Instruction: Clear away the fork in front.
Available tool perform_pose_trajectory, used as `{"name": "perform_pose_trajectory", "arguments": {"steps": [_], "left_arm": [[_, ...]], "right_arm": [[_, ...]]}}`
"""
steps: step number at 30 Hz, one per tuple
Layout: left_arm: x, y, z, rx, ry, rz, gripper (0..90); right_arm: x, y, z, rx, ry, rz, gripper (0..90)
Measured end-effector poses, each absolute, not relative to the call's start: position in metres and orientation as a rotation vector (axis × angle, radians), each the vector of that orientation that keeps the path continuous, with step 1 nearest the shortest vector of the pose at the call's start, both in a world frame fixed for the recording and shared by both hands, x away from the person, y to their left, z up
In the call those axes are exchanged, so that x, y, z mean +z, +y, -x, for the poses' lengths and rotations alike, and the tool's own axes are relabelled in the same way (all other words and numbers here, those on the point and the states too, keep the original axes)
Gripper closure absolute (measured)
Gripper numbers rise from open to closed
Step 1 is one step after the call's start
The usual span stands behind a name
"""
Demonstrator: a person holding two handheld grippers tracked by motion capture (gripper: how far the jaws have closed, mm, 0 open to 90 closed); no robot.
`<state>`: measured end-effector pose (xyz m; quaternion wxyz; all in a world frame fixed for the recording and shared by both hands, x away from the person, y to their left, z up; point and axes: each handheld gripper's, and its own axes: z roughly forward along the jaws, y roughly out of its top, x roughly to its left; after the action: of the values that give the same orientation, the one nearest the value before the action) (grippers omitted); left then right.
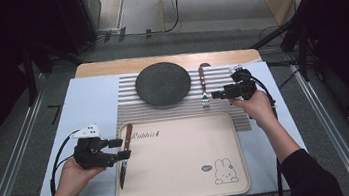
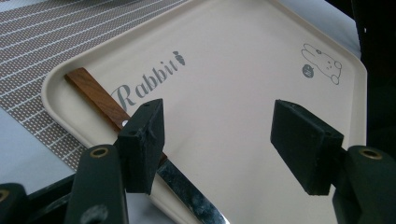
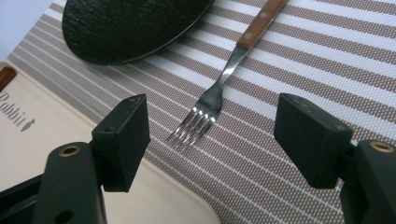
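A wood-handled knife (image 1: 124, 153) lies along the left rim of the cream rabbit tray (image 1: 183, 187), blade toward me. My left gripper (image 1: 121, 149) stands open beside it; in the left gripper view the knife (image 2: 100, 99) passes under the left jaw, and nothing is gripped. A wood-handled fork (image 1: 203, 85) lies on the striped placemat (image 1: 127, 98), right of the round black plate (image 1: 162, 83). My right gripper (image 1: 218, 94) is open just right of the fork's tines. In the right gripper view the fork (image 3: 219, 81) lies ahead between the jaws, untouched.
The tray (image 2: 261, 56) sits at the table's near edge on a pale blue cloth (image 1: 86, 96). The plate (image 3: 126, 25) and placemat (image 3: 303, 60) lie behind it. Metal rails run along both sides of the table, with stands and cables on the floor beyond.
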<state>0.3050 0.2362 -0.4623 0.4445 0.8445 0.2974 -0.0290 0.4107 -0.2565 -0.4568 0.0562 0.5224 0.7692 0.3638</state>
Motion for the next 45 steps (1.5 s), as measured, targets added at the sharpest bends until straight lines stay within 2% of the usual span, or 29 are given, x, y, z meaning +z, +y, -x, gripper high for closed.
{"name": "perform_pose_trajectory", "arguments": {"steps": [16, 18, 26, 45], "left_arm": [[-0.464, 0.235, -0.306, -0.071, 0.743, -2.102, 34.7], [-0.464, 0.235, -0.306, -0.073, 0.742, -2.103, 34.8], [-0.465, 0.234, -0.306, -0.070, 0.744, -2.110, 34.7], [-0.465, 0.233, -0.306, -0.068, 0.743, -2.113, 34.7]], "right_arm": [[-0.461, -0.246, -0.445, 1.023, 2.307, -1.652, 26.0], [-0.461, -0.243, -0.449, 1.015, 2.299, -1.662, 30.5], [-0.463, -0.235, -0.464, 0.988, 2.283, -1.699, 30.5], [-0.475, -0.219, -0.487, 0.908, 2.278, -1.769, 31.9]]}}
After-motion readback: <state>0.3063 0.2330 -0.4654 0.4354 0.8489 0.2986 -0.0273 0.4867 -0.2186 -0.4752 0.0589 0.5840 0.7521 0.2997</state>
